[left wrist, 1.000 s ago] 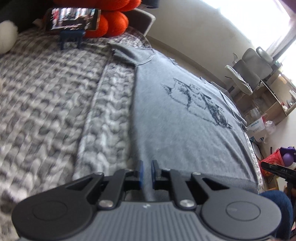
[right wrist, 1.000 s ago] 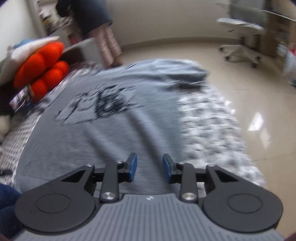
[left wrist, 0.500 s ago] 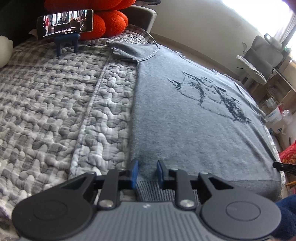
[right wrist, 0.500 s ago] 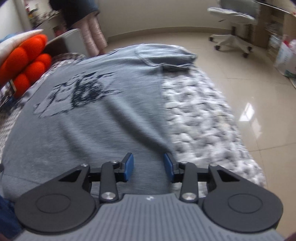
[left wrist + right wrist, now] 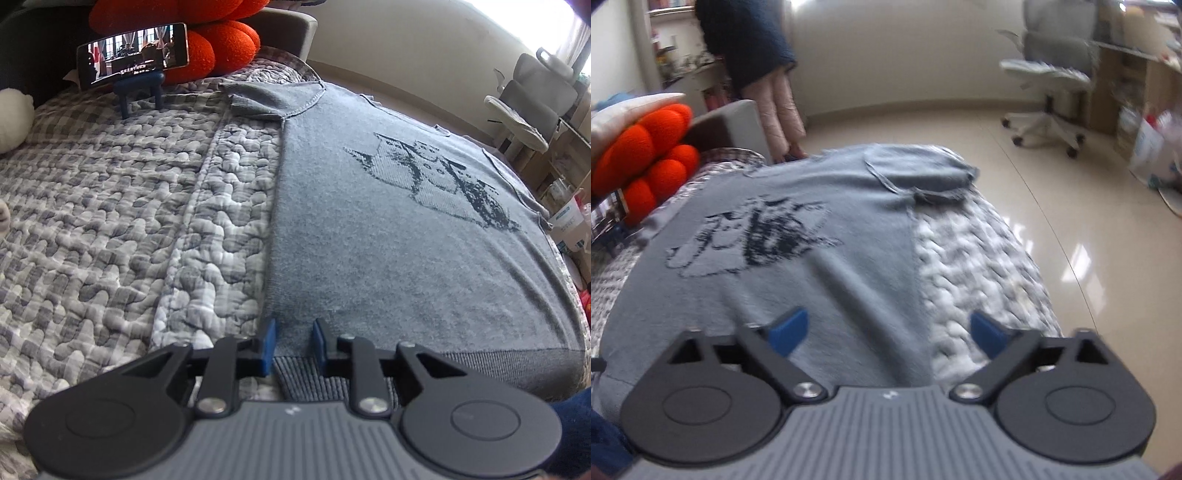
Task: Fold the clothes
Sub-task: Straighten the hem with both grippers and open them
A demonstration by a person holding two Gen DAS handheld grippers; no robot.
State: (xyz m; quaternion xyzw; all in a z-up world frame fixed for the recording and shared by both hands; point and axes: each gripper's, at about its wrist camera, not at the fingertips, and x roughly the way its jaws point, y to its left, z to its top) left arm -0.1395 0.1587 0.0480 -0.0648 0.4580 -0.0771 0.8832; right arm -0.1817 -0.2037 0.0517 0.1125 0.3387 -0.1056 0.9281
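Presently: grey sweater, spread flat, print side up, on a quilted checked blanket. Left gripper sits at the sweater's ribbed hem corner, jaws slightly parted, with the fabric edge between the blue pads; whether they pinch it cannot be told. Right gripper hovers over the opposite side edge, jaws opening wide, nothing gripped. Beyond both: orange cushion, phone on stand.

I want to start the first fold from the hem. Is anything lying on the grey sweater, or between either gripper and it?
Nothing visible does. The grey sweater lies bare on the quilt; the left gripper and the opening right gripper are right at its hem.
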